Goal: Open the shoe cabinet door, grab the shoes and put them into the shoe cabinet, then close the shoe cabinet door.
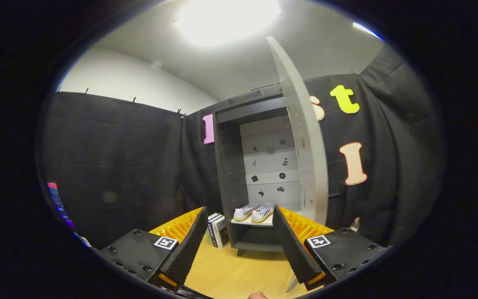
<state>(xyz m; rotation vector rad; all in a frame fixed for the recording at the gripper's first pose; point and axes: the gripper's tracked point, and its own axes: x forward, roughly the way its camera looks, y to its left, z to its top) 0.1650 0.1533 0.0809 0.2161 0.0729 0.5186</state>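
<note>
Two shoes [254,212] on the open shoe cabinet [239,174] shelf beyond the empty, wide-open jaws, door [305,137] ajar

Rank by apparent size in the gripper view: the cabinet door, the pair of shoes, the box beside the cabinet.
1. cabinet door, largest.
2 and 3. pair of shoes and box look alike; unranked.
The open tool holds nothing.

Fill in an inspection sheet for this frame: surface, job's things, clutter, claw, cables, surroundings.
Surface: wooden floor, bare between the fingers.
Job's things: shoes side by side on a shelf inside the cabinet; door swung open.
Clutter: boxes upright beside the cabinet; a small bottle by the wall.
Claw: open, holding nothing, short of the cabinet.
Cables: nothing seen.
Surroundings: black cloth wall, ceiling light.
</note>
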